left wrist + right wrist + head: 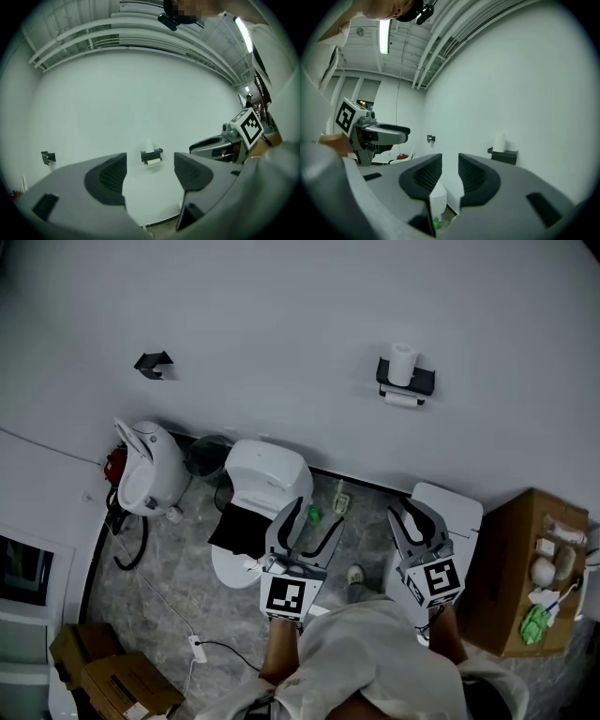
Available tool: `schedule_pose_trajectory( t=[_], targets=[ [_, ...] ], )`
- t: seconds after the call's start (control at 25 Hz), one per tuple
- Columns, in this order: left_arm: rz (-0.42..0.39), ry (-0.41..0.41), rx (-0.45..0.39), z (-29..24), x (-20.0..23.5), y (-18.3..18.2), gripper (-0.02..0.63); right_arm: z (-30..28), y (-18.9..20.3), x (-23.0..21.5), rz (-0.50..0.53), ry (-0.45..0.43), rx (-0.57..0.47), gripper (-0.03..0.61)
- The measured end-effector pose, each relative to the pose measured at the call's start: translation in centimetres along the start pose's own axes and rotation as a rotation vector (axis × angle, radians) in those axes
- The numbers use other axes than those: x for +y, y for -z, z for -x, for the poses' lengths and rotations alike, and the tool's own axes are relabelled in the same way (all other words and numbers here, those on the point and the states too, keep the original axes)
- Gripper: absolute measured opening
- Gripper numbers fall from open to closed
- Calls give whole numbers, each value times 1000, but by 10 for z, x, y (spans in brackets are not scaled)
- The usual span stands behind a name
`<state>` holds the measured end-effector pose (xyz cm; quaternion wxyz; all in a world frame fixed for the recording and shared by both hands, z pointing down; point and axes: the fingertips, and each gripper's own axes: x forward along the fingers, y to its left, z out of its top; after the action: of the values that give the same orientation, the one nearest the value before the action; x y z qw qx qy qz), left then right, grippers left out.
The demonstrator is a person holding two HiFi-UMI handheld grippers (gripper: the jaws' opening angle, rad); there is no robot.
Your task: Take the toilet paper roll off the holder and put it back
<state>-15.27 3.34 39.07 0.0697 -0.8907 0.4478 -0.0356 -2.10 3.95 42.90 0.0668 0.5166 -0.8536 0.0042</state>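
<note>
A black toilet paper holder [407, 382] is fixed to the white wall, with one white roll [403, 362] standing upright on top and a second roll [403, 400] hanging below it. The left gripper view shows the holder [152, 153] far ahead between the jaws. In the right gripper view the holder [505, 155] sits to the right of the jaws. My left gripper [311, 519] is wide open and empty. My right gripper [418, 517] is open by a narrow gap, also empty. Both are held low, well short of the wall.
Below the grippers stands a white toilet [261, 486], with a white urinal-like fixture [150, 470] at its left. A wooden cabinet [518, 570] with small items is at the right, cardboard boxes [105, 673] at the lower left. A black hook [153, 362] hangs on the wall.
</note>
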Motion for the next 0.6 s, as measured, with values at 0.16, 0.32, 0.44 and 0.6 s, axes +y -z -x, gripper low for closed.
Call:
schedule_pose_trajectory(
  t=[0.16, 0.32, 0.44, 0.6],
  targets=[
    [-1, 4, 13, -25, 10, 1, 322, -21, -4, -19, -1, -4, -3, 104],
    [-17, 7, 17, -52, 17, 1, 321, -40, -6, -39, -9, -7, -10, 104],
    [-21, 9, 34, -72, 21, 3, 319, -52, -7, -54, -16, -10, -13, 104],
    [-34, 17, 48, -90, 22, 2, 317, -62, -6, -70, -31, -5, -19, 104]
  ],
)
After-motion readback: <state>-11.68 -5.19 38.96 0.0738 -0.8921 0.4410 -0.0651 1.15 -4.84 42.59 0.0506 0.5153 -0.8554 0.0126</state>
